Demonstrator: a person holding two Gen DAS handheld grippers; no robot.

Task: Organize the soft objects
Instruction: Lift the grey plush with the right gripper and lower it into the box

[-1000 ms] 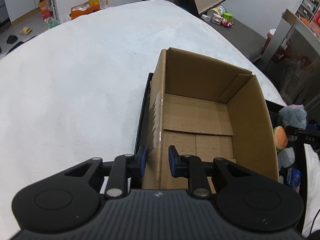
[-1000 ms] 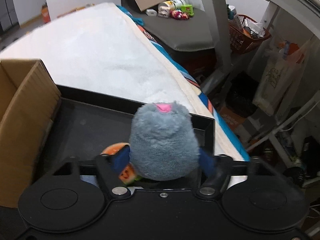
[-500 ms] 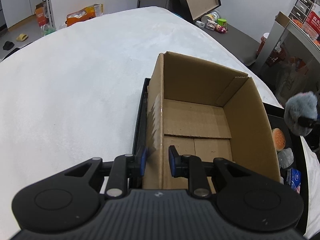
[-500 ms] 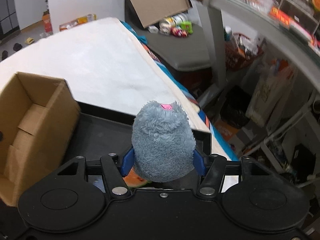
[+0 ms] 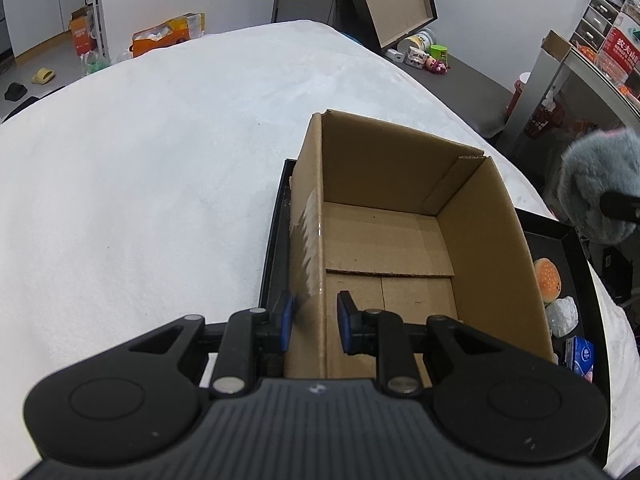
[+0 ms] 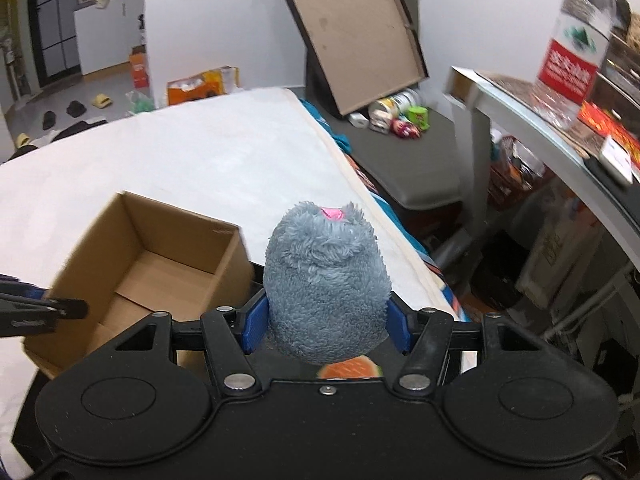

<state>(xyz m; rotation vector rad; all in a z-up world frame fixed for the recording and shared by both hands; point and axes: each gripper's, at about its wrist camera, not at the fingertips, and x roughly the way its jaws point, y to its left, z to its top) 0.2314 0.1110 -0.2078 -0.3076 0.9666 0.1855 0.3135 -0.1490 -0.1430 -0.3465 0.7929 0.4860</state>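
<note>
An open, empty cardboard box stands in a black tray on a white bed. My left gripper straddles the box's near left wall, its blue pads a little apart from the cardboard. My right gripper is shut on a grey plush toy with a pink spot and holds it in the air, up and right of the box. The plush also shows at the right edge of the left wrist view. An orange burger plush, a white soft item and a blue pack lie in the tray.
The white bed cover stretches left and far. A grey bench with small toys and a leaning board stand beyond the bed. A shelf with a water bottle is at the right.
My right gripper has lifted the grey plush up out of the tray, well above the box. My left gripper has stayed at the box wall.
</note>
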